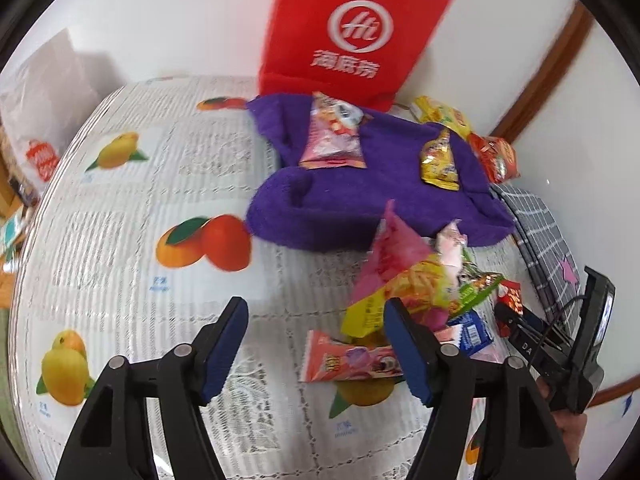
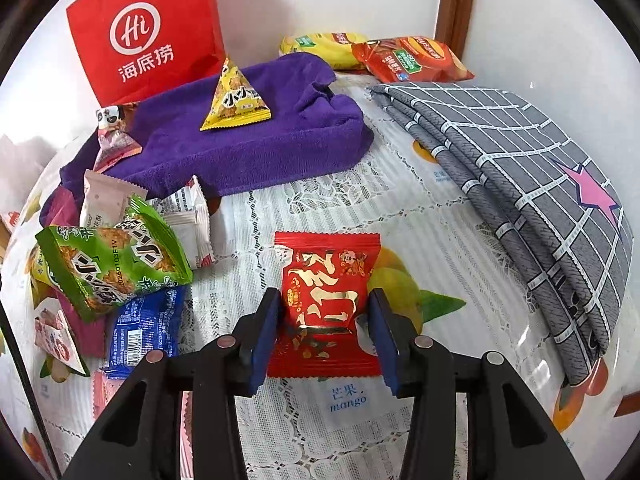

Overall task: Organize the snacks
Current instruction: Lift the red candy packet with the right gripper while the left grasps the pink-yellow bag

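My right gripper (image 2: 325, 296) is shut on a red foil snack packet (image 2: 326, 264), its blue pads pinching the packet's sides just over the fruit-print tablecloth (image 2: 400, 208). The same packet (image 1: 510, 300) shows at that gripper's tip in the left wrist view. My left gripper (image 1: 316, 308) stands open over the cloth with nothing between its fingers. A pink snack bar (image 1: 352, 360) lies just beyond its right finger. A loose pile of snacks (image 1: 416, 280) sits behind that; the green packet (image 2: 112, 268) and blue packet (image 2: 148, 320) belong to it. A purple towel (image 2: 248, 128) carries a yellow triangular packet (image 2: 236, 100).
A red paper bag (image 2: 148, 36) stands against the wall behind the towel. Yellow and red crisp bags (image 2: 400, 56) lie in the far corner. A folded grey checked cloth (image 2: 540, 200) covers the table's right side. A white plastic bag (image 1: 44, 120) sits at far left.
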